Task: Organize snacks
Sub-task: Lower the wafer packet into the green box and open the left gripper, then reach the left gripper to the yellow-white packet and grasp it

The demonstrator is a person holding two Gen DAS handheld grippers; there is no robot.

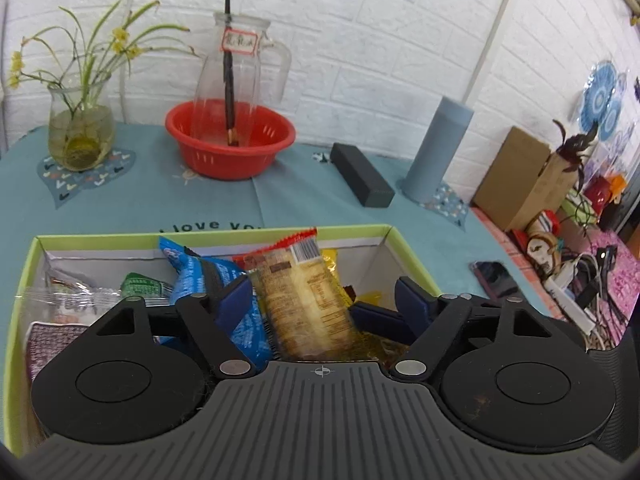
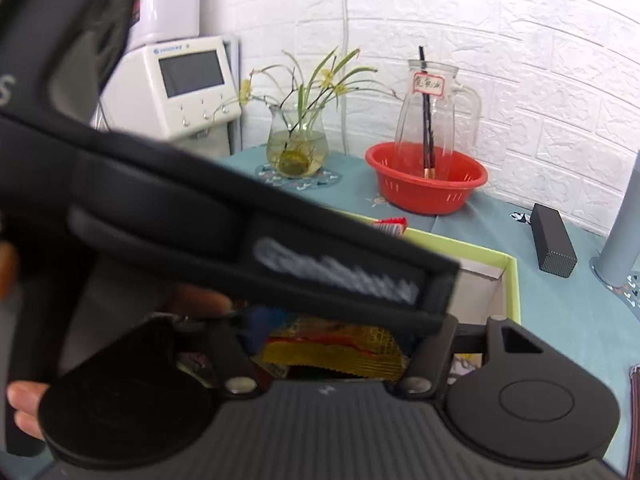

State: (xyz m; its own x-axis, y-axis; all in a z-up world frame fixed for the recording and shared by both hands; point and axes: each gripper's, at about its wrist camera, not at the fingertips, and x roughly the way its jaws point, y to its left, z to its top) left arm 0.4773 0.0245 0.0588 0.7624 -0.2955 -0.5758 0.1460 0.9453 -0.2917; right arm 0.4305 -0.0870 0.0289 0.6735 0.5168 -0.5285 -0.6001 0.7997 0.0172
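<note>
white brick wall behind, teal tablecloth [image 1: 132,204] below, a red basket [image 1: 230,140] holding a glass pitcher [image 1: 236,80] at the back. up front, the green-rimmed box [image 1: 208,232] is packed with snacks. the left gripper [image 1: 316,304] hangs over it, fingers spread wide around an upright tan cracker pack [image 1: 308,300], a blue packet [image 1: 224,292] just left; the pads don't look to press it. judgement: settle packs upright, side by side, without crushing. the right gripper [image 2: 320,344] is mostly hidden by the other tool's body, a gold wrapper [image 2: 336,350] showing beneath, so i cannot tell its opening.
</note>
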